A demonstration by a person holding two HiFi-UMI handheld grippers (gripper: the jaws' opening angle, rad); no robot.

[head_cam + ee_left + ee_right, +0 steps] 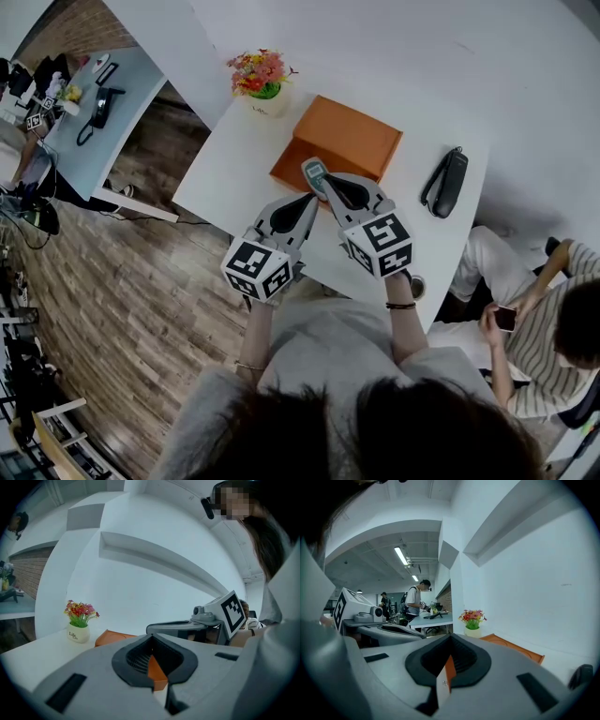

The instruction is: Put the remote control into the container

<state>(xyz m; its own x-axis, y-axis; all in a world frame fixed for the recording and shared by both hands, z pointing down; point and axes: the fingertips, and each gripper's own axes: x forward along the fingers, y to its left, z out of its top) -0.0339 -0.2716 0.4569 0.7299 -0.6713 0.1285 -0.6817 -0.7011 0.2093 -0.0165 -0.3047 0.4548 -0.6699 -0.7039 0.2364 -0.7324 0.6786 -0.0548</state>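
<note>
A small grey remote control (314,172) lies at the front edge of the flat orange container (349,136) on the white table (234,169). My right gripper (329,185) is shut, its tip right beside the remote; whether it touches the remote I cannot tell. My left gripper (307,201) is just left of it, jaws together with nothing between them. In the left gripper view, the orange container (112,638) shows past the jaws, with the right gripper (185,627) alongside. In the right gripper view, the container (513,646) lies ahead; the remote is hidden in both gripper views.
A pot of flowers (262,79) stands behind the container at the table's far left corner. A black oblong case (447,183) lies to the right. A seated person (534,309) is close to the table's right side. Another desk (103,103) stands further left.
</note>
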